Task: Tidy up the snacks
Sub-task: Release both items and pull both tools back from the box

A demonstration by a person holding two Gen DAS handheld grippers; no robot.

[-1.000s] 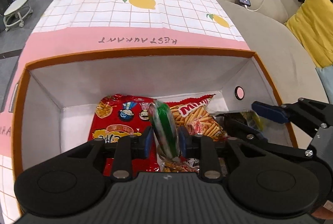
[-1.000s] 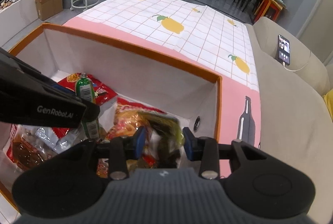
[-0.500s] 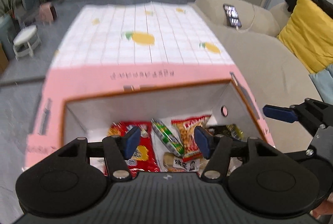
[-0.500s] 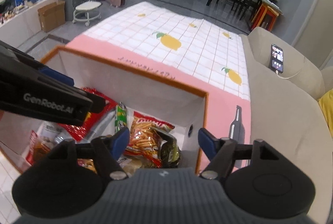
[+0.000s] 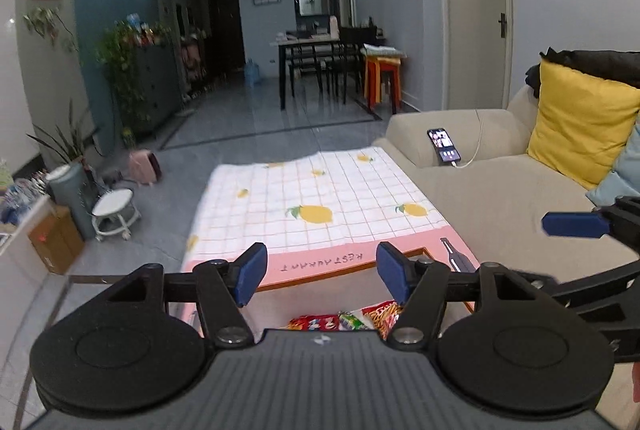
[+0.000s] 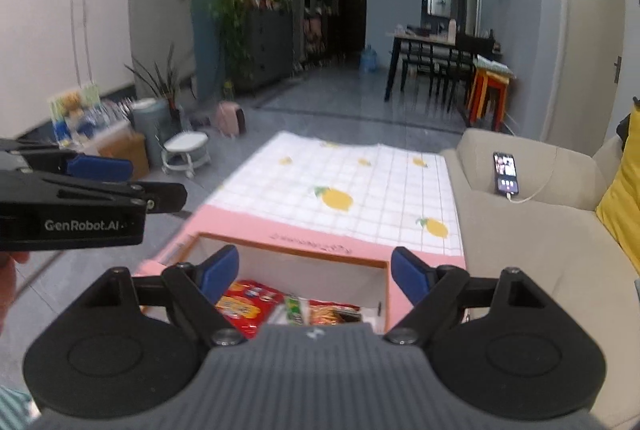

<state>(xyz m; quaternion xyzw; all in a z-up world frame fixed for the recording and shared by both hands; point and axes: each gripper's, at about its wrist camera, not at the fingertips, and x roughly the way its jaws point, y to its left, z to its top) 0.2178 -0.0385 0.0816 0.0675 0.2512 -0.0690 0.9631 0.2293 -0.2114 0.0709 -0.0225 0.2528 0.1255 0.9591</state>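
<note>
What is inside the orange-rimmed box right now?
Inside the box: a red snack bag, a green packet and an orange-red snack bag. The right gripper's body covers the box's near part, so anything there stays unseen.

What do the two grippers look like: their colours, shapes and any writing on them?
The left gripper and the right gripper look alike: black angular fingers with blue pads, round black discs at their bases and a grey ribbed body. In the right wrist view, white "GenRobot.AI" lettering marks the left gripper's side.
</note>
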